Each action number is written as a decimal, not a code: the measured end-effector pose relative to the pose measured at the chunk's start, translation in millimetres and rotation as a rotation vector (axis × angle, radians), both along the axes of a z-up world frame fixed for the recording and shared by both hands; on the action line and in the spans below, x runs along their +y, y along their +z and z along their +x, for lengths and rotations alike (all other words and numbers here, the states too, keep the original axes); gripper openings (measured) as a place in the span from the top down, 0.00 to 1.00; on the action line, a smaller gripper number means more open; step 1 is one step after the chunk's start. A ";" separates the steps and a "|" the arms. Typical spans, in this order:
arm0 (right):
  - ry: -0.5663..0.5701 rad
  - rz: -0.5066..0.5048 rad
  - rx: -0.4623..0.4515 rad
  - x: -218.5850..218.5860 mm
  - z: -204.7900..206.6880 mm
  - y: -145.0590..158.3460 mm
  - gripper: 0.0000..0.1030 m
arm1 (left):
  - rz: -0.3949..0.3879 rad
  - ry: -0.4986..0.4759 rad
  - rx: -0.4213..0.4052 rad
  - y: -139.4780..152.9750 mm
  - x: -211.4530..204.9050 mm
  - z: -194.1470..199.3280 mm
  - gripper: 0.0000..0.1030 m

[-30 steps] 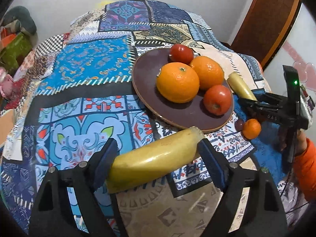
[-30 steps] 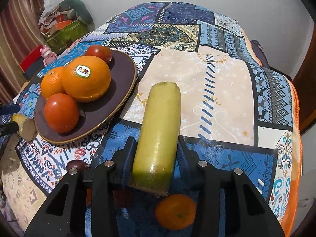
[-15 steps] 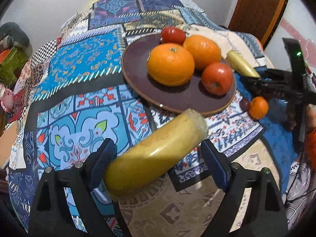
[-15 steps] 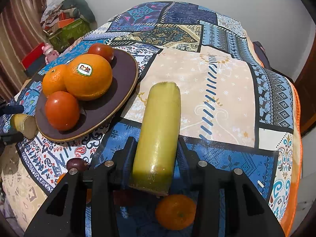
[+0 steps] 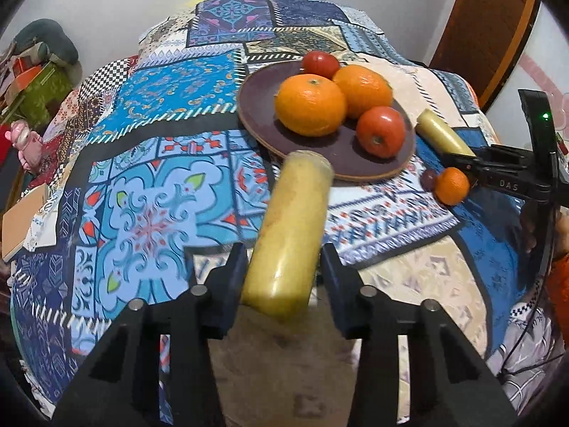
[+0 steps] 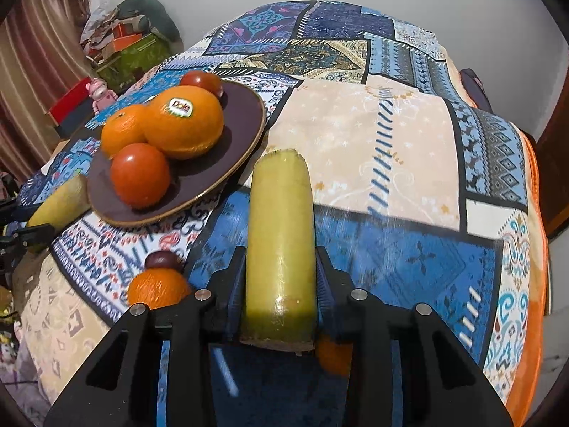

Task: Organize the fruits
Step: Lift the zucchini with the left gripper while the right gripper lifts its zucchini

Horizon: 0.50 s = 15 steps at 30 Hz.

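Note:
My left gripper [image 5: 282, 277] is shut on a yellow banana piece [image 5: 291, 231] that points toward the brown plate [image 5: 256, 106]. The plate holds two oranges [image 5: 311, 105], a tomato [image 5: 380, 131] and another tomato [image 5: 320, 64]. My right gripper [image 6: 281, 291] is shut on a yellow-green banana piece [image 6: 281, 235], held above the cloth to the right of the plate [image 6: 245, 114]. A small mandarin [image 6: 158, 286] and a dark plum [image 6: 161, 259] lie on the cloth beside my right gripper's left finger. Another mandarin [image 6: 334, 356] shows under the right gripper.
A patchwork cloth [image 5: 160, 178] covers the rounded table. A book or board [image 5: 17, 224] lies at its left edge. A pink toy [image 6: 101, 90] and cluttered boxes [image 6: 124, 46] stand beyond the table. A wooden door [image 5: 487, 25] is at the right.
My left gripper has closed on its banana piece, which has turned from lying crosswise between the open fingers to pointing forward. The right gripper still holds its piece and has shifted slightly right.

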State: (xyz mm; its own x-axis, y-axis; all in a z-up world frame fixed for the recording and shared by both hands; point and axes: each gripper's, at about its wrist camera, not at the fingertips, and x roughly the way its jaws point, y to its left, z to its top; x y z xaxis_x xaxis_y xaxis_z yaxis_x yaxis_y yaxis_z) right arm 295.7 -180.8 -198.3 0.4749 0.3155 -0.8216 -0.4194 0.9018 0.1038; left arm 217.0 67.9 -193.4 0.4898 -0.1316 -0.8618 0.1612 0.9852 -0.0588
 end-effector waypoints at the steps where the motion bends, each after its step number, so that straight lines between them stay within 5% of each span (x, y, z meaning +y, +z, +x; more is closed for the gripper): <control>1: 0.000 -0.001 0.001 -0.2 -1.8 0.6 0.67 | 0.005 -0.002 -0.001 0.7 -2.8 -2.1 0.60; 8: 0.024 0.002 0.022 -1.2 -18.4 3.3 0.67 | -0.041 0.039 0.033 -8.3 -2.8 10.7 0.59; 15: 0.027 0.022 0.022 1.8 -11.3 -3.2 0.67 | -0.007 0.033 -0.003 -15.2 -12.5 19.8 0.58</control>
State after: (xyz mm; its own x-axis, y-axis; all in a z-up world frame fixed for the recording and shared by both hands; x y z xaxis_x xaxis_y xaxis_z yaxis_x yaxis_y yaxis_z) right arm 284.4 -179.1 -201.5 0.4475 0.3461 -0.8246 -0.4412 0.8875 0.1331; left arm 236.8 55.4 -208.6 0.4968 -0.1209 -0.8594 0.1283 0.9896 -0.0651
